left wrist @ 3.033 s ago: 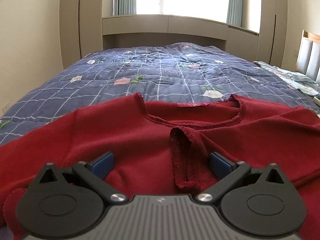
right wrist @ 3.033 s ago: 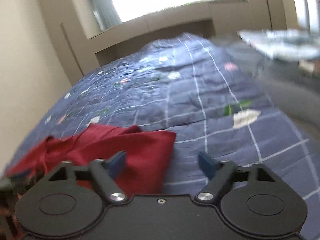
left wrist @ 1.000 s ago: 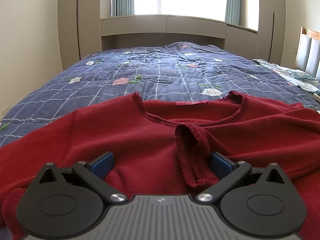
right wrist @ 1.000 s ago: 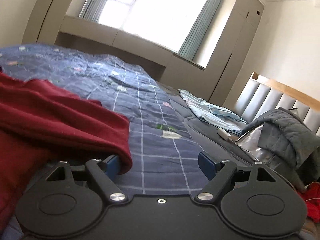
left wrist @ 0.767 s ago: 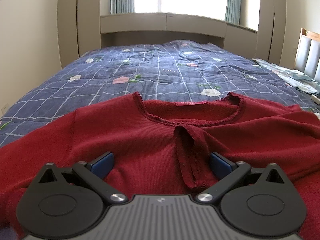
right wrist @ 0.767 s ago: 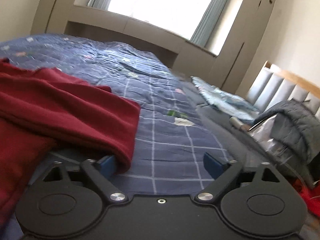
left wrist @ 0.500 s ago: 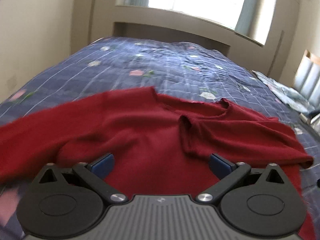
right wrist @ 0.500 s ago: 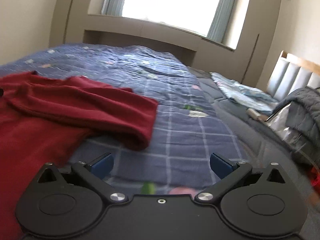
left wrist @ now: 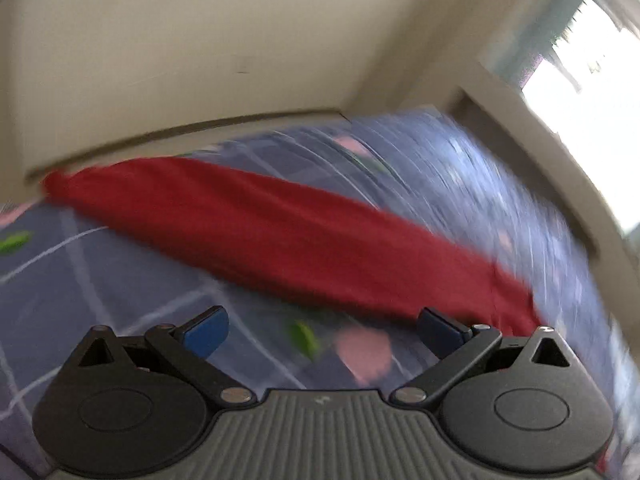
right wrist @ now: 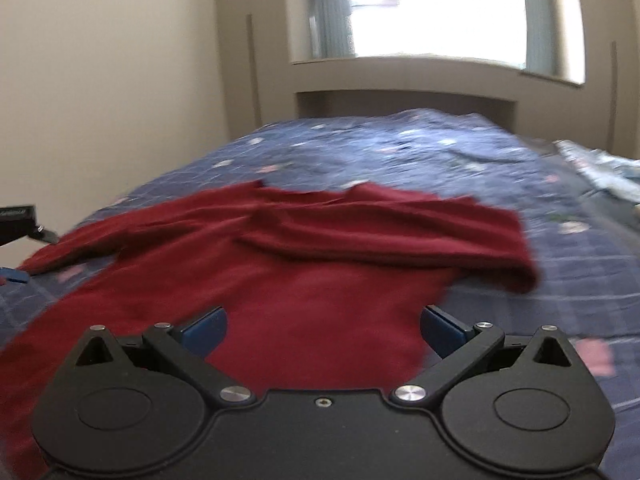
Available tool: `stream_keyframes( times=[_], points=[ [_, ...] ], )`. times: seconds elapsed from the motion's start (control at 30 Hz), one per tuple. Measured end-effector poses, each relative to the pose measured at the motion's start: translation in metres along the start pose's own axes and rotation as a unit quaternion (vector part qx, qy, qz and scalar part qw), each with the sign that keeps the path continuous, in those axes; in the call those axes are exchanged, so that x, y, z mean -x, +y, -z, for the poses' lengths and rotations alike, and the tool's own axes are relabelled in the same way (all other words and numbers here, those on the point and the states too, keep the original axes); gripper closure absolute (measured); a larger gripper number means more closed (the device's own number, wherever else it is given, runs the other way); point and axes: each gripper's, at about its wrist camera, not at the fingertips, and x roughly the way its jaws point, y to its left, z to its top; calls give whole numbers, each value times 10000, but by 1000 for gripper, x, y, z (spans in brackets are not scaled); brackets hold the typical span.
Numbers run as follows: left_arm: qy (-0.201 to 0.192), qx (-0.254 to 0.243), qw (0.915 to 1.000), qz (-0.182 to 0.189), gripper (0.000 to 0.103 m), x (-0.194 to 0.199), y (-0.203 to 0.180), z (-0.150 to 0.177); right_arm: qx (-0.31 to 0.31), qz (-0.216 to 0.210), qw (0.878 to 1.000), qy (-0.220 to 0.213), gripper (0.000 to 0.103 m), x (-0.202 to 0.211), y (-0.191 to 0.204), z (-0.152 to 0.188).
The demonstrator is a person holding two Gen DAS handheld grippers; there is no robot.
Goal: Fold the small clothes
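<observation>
Sweater (right wrist: 320, 264) edge-free, quilt (right wrist: 440, 152) beyond

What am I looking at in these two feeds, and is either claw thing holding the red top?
Each picture comes from a camera on a hand-held gripper, looking forward along its two blue-tipped fingers. The left gripper faces a long red sleeve stretched across the blue checked quilt; that view is badly blurred. The right gripper looks over the red sweater, spread on the same quilt, its other sleeve folded across the chest. Both grippers are open and hold nothing.
</observation>
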Motion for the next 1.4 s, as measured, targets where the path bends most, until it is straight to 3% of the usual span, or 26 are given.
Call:
stream_keyframes(
  times=[0.07, 0.2, 0.3, 0.4, 0.5, 0.57, 0.63, 0.73, 0.8, 0.93, 1.03, 1.1, 1.2, 1.3, 1.4],
  points=[
    [-353, 662, 9972, -1, 0, 6, 22, -7, -24, -126, 9999, 110, 1, -4, 13, 4],
    [-803, 1502, 9850, -284, 1, 7, 50, -15, 119, -228, 9994, 229, 1, -10, 32, 9],
    [-886, 2171, 9718, -237, 9, 1, 71, -22, 255, -209, 9991, 282, 1, -14, 38, 13],
    [-1083, 2506, 9617, -249, 20, -2, 80, -28, 234, -190, 9990, 332, 1, -17, 37, 15],
    [-1214, 2729, 9538, -314, 39, -5, 89, -34, 130, -183, 9991, 371, 1, -20, 33, 16],
    [-1256, 2870, 9490, -363, 59, -10, 96, -38, 62, -179, 9990, 407, 1, -21, 31, 18],
    [-1263, 2970, 9455, -435, 72, -16, 101, -40, 25, -182, 9989, 434, 1, -22, 29, 19],
    [-1302, 2940, 9453, -553, 89, -18, 99, -38, 1, -197, 9989, 426, 1, -21, 28, 20],
    [-1440, 2682, 9508, -582, 94, -16, 92, -39, -18, -211, 9989, 426, 1, -21, 27, 20],
    [-1898, 1611, 9672, -509, 96, -6, 53, -53, -81, -253, 9988, 399, 1, -21, 25, 19],
    [-2272, 632, 9715, -216, 96, 2, 6, -67, -163, -272, 9990, 305, 1, -17, 21, 17],
    [-2469, -129, 9690, 27, 96, 5, -32, -75, -224, -263, 9992, 221, 1, -15, 18, 15],
    [-2697, -1371, 9517, 529, 96, 8, -98, -74, -286, -213, 9993, 107, 1, -10, 12, 12],
    [-2729, -2570, 9213, 1030, 96, 5, -163, -56, -363, -131, 9993, -6, 1, -5, 3, 8],
    [-2516, -3643, 8845, 1474, 96, -4, -222, -19, -416, 32, 9990, -130, 1, 0, -9, 5]
  ],
)
